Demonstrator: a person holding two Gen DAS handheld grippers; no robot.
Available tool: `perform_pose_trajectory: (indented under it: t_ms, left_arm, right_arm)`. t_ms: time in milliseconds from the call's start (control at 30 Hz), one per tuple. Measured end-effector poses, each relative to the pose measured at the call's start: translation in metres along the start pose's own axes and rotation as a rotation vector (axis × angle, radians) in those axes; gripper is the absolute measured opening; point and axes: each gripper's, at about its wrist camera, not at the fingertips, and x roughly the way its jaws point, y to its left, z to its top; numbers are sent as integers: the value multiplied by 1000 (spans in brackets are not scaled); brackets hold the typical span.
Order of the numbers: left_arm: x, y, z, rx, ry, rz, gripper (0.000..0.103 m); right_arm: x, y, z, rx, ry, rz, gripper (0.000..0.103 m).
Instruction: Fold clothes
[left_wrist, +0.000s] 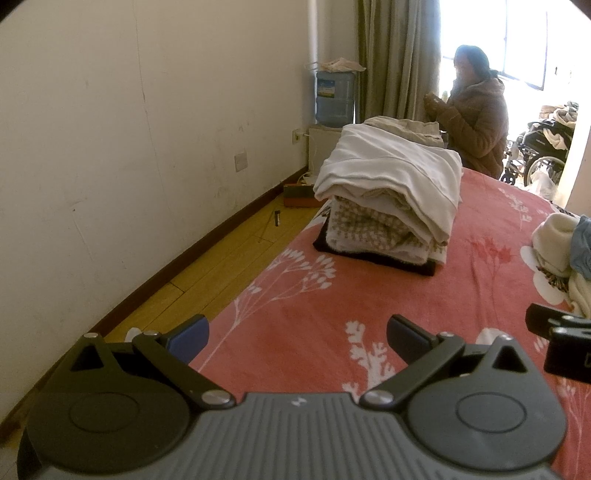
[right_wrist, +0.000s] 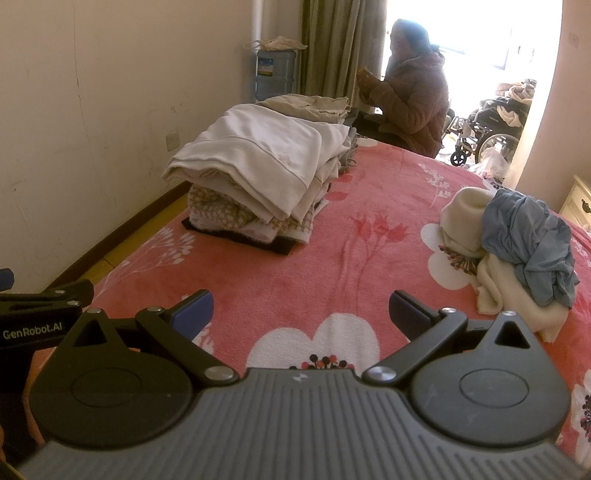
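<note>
A stack of folded clothes (left_wrist: 391, 192) (right_wrist: 266, 173), white on top, checked beige below and black at the bottom, rests on the far left of the pink flowered bed (left_wrist: 332, 295) (right_wrist: 332, 258). A loose heap lies at the right: a crumpled blue garment (right_wrist: 528, 247) over cream ones (right_wrist: 465, 218), cut off at the edge in the left wrist view as cream cloth (left_wrist: 554, 243). My left gripper (left_wrist: 297, 338) is open and empty over the bed's near left edge. My right gripper (right_wrist: 301, 312) is open and empty above the bedspread, short of both piles.
A person in a brown coat (left_wrist: 476, 122) (right_wrist: 413, 99) sits beyond the bed's far end by the curtain (left_wrist: 399, 62). A water jug (left_wrist: 334, 98) stands in the corner. Wood floor (left_wrist: 207, 269) runs along the left wall. A wheelchair (right_wrist: 487, 133) stands at the back right.
</note>
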Motion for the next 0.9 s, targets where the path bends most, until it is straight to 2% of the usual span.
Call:
perform_pose_trajectory:
  t_ms: [900]
  left_arm:
    - [2, 0, -2, 1, 5, 2, 103]
  right_arm:
    - [-1, 2, 1, -3, 2, 4, 102]
